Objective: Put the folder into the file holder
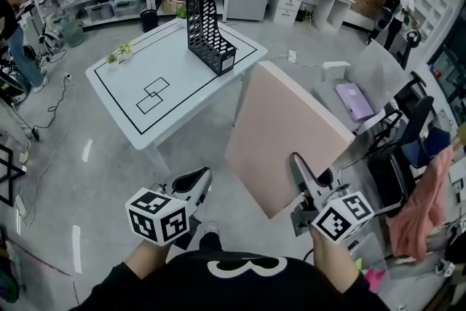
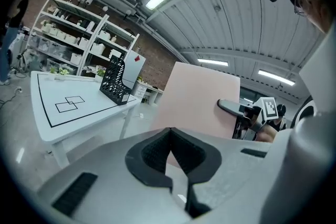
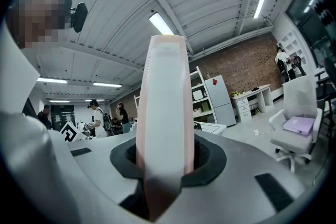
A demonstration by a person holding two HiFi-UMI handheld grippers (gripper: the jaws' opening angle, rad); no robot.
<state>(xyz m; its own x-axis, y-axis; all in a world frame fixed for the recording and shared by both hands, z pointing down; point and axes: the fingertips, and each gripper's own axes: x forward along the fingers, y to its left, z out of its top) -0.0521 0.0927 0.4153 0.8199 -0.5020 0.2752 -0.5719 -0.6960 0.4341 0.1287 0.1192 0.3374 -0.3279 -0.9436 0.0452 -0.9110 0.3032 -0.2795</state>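
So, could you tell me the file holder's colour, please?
The file holder is black; the head view shows it best.

The person is wearing a black long-sleeved top (image 1: 233, 280) with a white curved mark, just behind the grippers. The left gripper (image 1: 195, 182) and right gripper (image 1: 297, 165) are showing pale grey shells and black pads, each carrying a white cube (image 1: 156, 216) of black square markers at its rear.

A white table (image 1: 191, 81) stands on the grey floor (image 1: 95, 178). A black file holder (image 1: 209, 33) stands upright near its far right corner. A small plant (image 1: 120, 51) lies well left of the file holder. Two overlapping outlined rectangles (image 1: 153, 96) are marked on the tabletop in front of it.
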